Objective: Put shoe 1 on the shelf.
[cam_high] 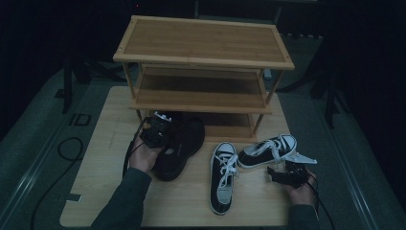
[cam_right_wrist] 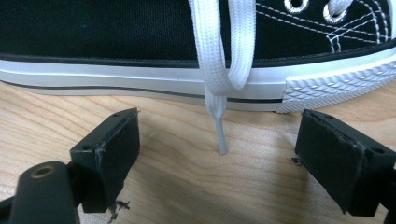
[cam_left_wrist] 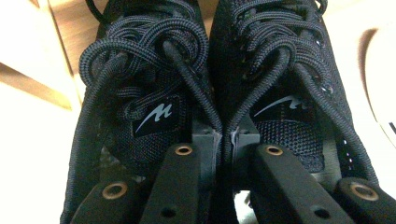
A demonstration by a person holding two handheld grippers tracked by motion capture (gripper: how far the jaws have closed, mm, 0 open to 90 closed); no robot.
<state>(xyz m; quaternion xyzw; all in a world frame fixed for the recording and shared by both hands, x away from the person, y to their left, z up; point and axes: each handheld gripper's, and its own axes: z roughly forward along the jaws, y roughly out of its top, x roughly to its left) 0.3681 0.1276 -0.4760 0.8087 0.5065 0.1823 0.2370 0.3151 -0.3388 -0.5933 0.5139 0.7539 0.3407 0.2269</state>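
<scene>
dim dark room, wooden table [cam_high: 100,201], three-tier wooden shelf [cam_high: 203,43], grey floor [cam_high: 28,158]

Dark green-grey sleeves [cam_high: 125,199], black two-jaw left tool [cam_left_wrist: 224,140], brass-ringed screw holes, black right tool [cam_right_wrist: 217,161], trailing black cable

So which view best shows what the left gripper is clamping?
The left gripper view: its jaws pinch the inner collars of the two black mesh sneakers together. The high view shows the left gripper over a dark, indistinct pair.
</scene>
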